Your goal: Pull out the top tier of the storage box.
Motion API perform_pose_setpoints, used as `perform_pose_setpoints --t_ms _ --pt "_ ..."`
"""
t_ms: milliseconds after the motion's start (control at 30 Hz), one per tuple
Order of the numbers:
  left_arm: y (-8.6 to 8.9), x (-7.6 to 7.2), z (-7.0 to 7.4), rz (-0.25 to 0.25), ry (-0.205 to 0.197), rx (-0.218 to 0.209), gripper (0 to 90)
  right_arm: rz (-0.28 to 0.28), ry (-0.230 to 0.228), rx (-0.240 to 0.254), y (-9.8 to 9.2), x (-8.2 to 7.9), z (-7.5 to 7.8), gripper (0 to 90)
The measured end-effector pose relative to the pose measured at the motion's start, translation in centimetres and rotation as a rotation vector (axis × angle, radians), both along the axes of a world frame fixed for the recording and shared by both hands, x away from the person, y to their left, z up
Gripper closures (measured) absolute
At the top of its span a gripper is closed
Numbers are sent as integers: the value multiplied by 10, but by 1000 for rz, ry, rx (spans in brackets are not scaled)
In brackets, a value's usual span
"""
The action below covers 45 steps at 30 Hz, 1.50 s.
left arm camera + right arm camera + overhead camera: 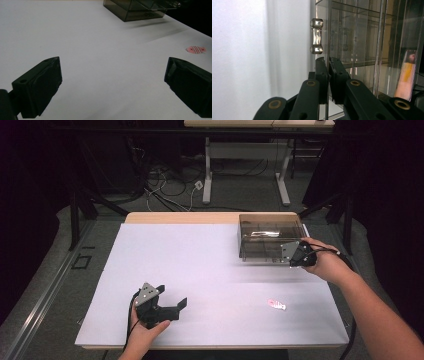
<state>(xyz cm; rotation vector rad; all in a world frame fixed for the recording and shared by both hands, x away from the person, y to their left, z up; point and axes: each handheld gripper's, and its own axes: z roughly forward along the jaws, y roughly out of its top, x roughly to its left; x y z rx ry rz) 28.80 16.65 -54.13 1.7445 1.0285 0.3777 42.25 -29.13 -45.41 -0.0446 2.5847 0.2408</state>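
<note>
A smoked, see-through box (270,237) stands at the far right of the white bench (200,270), and the right gripper (295,254) is up against its near right corner. In the right gripper view its fingers (322,75) are closed on a thin clear panel of the box (352,37), one finger on each face of the pane with the edge running up between them. Just above the fingertips a clear dumbbell-shaped handle (316,36) sticks out from that panel, untouched; behind the pane lie shelf-like dividers and, at the right edge, a pale orange strip (405,75) whose nature I cannot tell. The high view gives none of that detail, but it places the hand and shows a small pink item (276,304) lying alone on the bench, well apart from the box and nearer the person. The left gripper (167,307) rests low at the near left of the bench, its fingers spread wide with nothing between them. Its own view looks across bare bench to the box (135,10) at the far edge and shows the pink item (196,49) as an oval with dark stripes and small cross marks. Nothing lies between the left gripper and either thing. Beyond the bench are cables on the floor (165,190) and the legs of another table (245,170).
</note>
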Motion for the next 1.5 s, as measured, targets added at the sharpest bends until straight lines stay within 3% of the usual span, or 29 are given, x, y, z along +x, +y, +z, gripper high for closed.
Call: perform_pose_setpoints --t_ms 400,467,567,633,700,800,867,900,1000,1100,1133,1400,1500 --pt "0 0 0 -1 2 0 13 -9 -19 35 2 -4 -1 801" --pt "0 0 0 -1 1 0 13 -34 0 11 3 -6 2 793" --pt "0 0 0 0 0 0 13 -16 -32 69 3 -6 -2 777" --pt "0 0 0 -1 1 0 13 -24 -23 41 4 -9 0 765" --pt "0 0 0 0 1 0 13 -5 -52 94 4 -9 -4 753" --pt "0 0 0 1 0 -1 14 -30 -23 55 5 -13 -1 731" --pt "0 0 0 1 1 0 13 -50 -27 88 4 -15 -2 725" --pt "0 0 0 1 1 0 13 -24 -40 94 4 -14 -2 719" --pt "0 0 0 1 1 -1 13 -34 -60 123 3 -17 -3 701" --pt "0 0 0 1 2 -1 13 -48 -67 133 2 -19 -1 676" --pt "0 0 0 1 2 0 13 -55 -55 116 2 -20 1 667" --pt "0 0 0 2 2 -1 13 -64 -85 174 1 -27 1 595" --pt "0 0 0 2 2 -1 13 -76 -90 161 2 -29 4 566"
